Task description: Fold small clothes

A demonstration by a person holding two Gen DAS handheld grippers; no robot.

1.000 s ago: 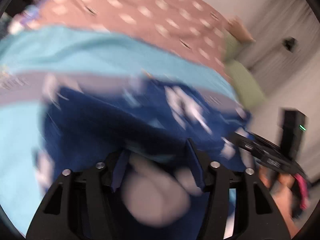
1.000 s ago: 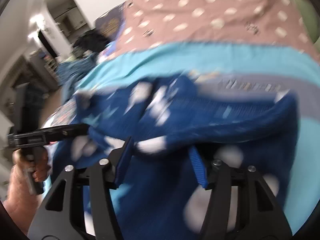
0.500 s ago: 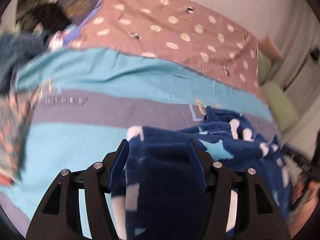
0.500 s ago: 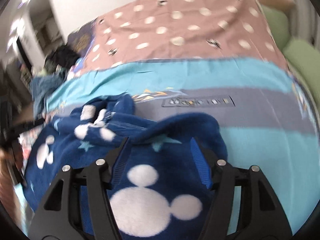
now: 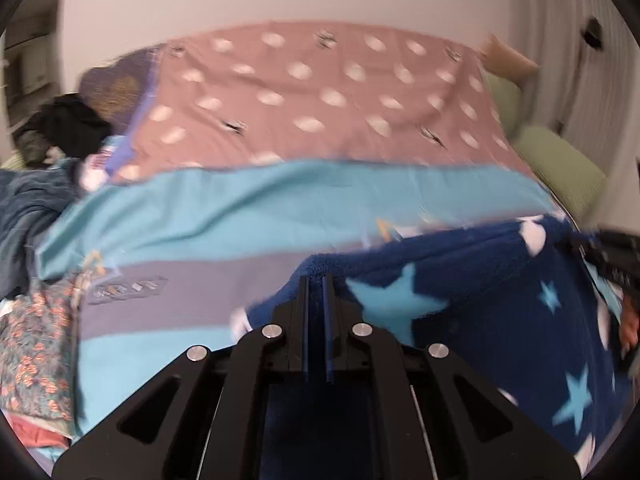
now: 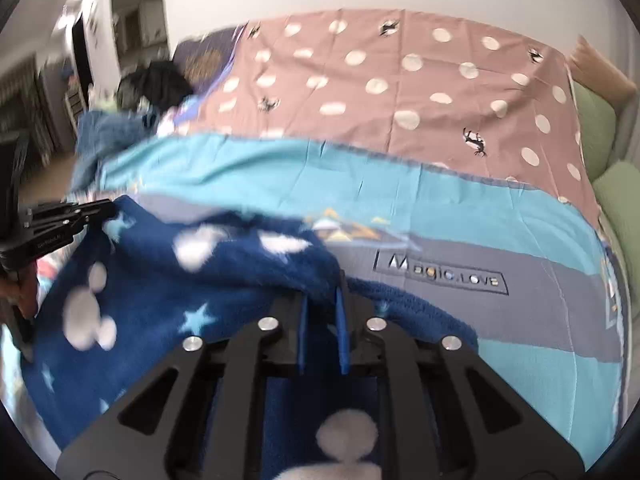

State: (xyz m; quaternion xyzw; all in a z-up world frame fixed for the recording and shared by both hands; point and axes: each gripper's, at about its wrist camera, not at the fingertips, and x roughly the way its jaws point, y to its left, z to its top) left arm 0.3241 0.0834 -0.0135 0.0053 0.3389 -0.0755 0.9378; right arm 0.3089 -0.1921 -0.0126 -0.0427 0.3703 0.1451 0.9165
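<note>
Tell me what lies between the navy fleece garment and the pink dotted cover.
In the right wrist view, only the turquoise and grey sheet lies between the navy fleece garment and the pink dotted cover.

"Magic.LOVE" stands in a framed label (image 6: 441, 274) on the bedsheet's grey stripe (image 6: 540, 280).

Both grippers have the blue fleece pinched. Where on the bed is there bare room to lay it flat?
Free: the grey band and turquoise stripe, between the navy fleece and the pink dotted sheet. Crowded: the heap of clothes on the bed's left edge and the floral garment below it.
</note>
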